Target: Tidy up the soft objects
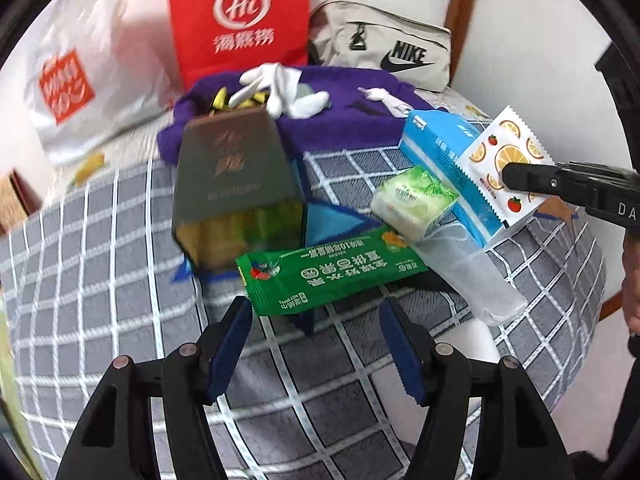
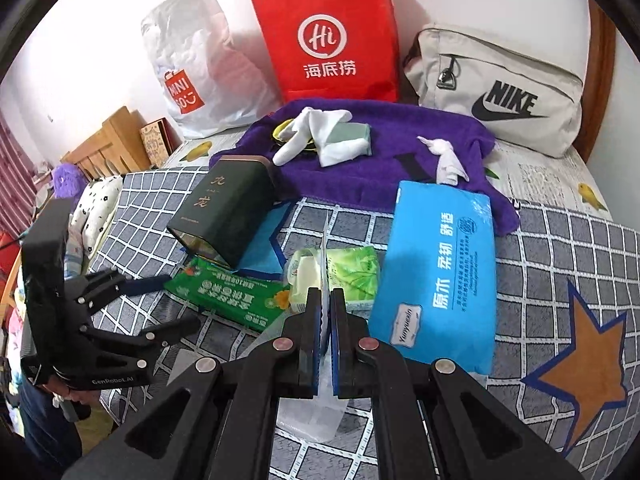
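Observation:
My left gripper (image 1: 316, 340) stands open just above the grid blanket, right behind a green snack packet (image 1: 328, 272), and it holds nothing. My right gripper (image 2: 326, 300) is shut on a thin white sachet printed with orange slices (image 1: 504, 152), which the right wrist view shows edge-on (image 2: 325, 264). Under it lie a small green tissue pack (image 2: 352, 272) and a big blue tissue pack (image 2: 440, 272). A dark tin box (image 2: 224, 216) leans on a blue sheet. White gloves (image 2: 320, 136) rest on a purple towel (image 2: 400, 152).
A red paper bag (image 2: 332, 40), a white plastic bag (image 2: 192, 80) and a beige Nike bag (image 2: 500, 92) stand along the wall behind the towel. A clear plastic bag (image 1: 480, 280) lies below the right gripper. An orange star patch (image 2: 580, 368) marks the blanket at right.

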Demonstrator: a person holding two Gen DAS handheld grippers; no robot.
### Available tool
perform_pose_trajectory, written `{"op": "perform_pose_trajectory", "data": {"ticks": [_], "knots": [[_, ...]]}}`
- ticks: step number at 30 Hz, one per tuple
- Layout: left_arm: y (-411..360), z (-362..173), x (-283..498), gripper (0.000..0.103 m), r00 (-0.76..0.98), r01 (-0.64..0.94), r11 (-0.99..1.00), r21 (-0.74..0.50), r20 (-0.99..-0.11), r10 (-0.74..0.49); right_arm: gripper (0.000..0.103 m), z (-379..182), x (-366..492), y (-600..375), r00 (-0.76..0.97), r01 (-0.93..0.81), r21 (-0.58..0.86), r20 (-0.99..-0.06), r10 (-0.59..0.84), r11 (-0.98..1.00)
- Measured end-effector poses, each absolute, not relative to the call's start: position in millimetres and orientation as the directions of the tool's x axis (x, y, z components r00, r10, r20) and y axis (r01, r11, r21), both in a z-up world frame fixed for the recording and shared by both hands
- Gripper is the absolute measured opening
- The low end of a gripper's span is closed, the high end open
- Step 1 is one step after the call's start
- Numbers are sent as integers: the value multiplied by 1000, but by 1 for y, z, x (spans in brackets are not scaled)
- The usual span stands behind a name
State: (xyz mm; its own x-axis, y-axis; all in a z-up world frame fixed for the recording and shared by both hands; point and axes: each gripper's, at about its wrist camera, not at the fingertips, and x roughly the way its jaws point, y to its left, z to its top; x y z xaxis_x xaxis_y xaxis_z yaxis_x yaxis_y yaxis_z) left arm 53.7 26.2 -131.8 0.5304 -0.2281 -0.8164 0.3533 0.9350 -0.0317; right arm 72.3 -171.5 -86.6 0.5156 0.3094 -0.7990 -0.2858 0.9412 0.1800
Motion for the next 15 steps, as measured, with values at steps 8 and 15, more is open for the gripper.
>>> {"op": "perform_pose_trajectory", "data": {"ticks": [8,15], "knots": [[23,-127,55,64,502,400,915,-50,-823,-265,5,-90,71,-184,513,-271,190,-801,309,943],[1,-127,44,64,526,449,894,-9,-806,-273,5,-93,72,-192,514,-255,208,-798,315,944]]}}
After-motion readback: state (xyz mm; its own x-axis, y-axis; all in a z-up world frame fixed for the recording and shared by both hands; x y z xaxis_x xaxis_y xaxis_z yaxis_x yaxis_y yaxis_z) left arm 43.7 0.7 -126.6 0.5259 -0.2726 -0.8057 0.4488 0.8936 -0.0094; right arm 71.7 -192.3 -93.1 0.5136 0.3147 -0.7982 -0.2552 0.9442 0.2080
